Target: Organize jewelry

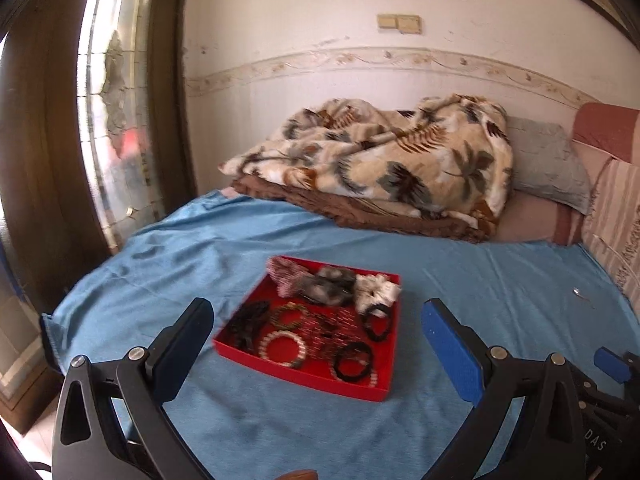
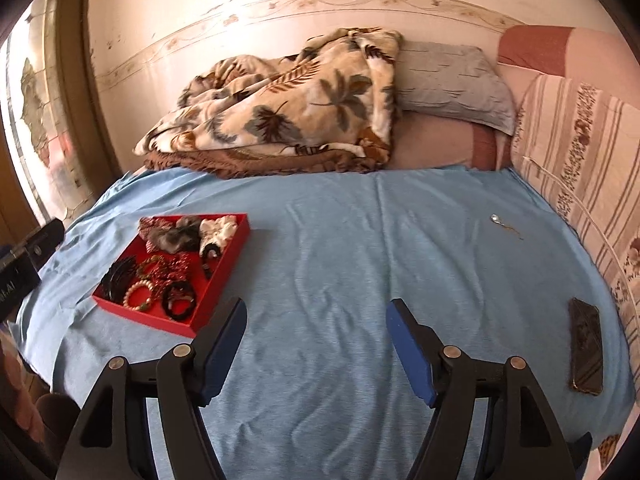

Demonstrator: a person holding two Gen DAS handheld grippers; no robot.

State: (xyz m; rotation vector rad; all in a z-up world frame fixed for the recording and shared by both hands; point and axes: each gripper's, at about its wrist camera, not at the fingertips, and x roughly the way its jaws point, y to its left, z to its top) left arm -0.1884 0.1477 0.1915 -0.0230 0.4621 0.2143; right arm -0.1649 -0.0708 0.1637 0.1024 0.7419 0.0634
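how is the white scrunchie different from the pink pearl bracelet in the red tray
The white scrunchie is soft, fluffy fabric, bunched at the tray's far edge; the pearl bracelet is a neat open ring of pale beads near the front edge. The scrunchie looks bulkier, the bracelet thinner. Both lie inside the red tray.

A blue sheet (image 2: 360, 240) is spread over the bed; on it are laid a red tray (image 2: 224, 256) (left), a small pendant (image 2: 496, 219), a phone (image 2: 586, 346) and a leaf-print blanket (image 2: 288, 112).
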